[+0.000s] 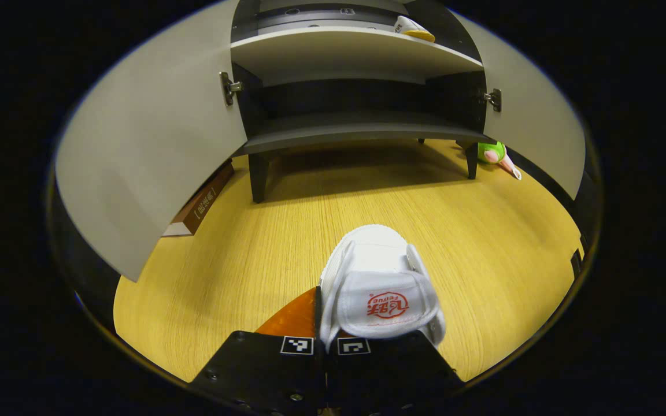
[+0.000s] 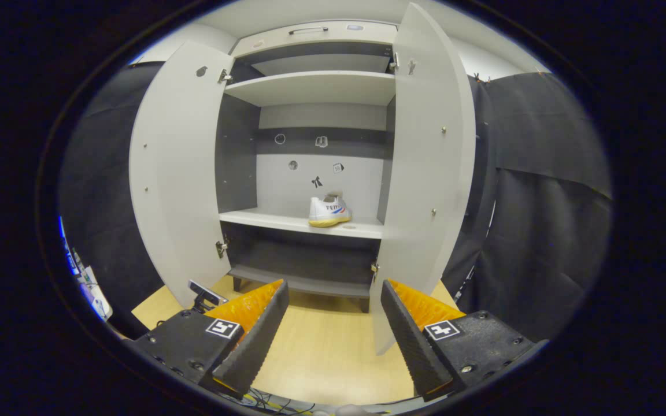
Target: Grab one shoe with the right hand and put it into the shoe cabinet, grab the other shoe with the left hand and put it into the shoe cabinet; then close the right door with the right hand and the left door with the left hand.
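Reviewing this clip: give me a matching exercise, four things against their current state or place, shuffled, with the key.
Things:
1. left gripper
2. right gripper
3. shoe with striped side
4. right door

States or places:
A. on a cabinet shelf
B. swung open
C. fingers apart, holding nothing
D. shut on the white shoe

Pairs: 1-D, 2-C, 3-A, 4-B

I count two white canvas shoes: one on the white middle shelf (image 2: 304, 222) with a yellow sole (image 2: 329, 211), one with a red logo on its strap (image 1: 382, 289) out front. One grey two-door shoe cabinet (image 2: 321, 86), two doors (image 2: 174, 173) (image 2: 425, 167). One brown book (image 1: 200, 208), one green plush toy (image 1: 492, 153).
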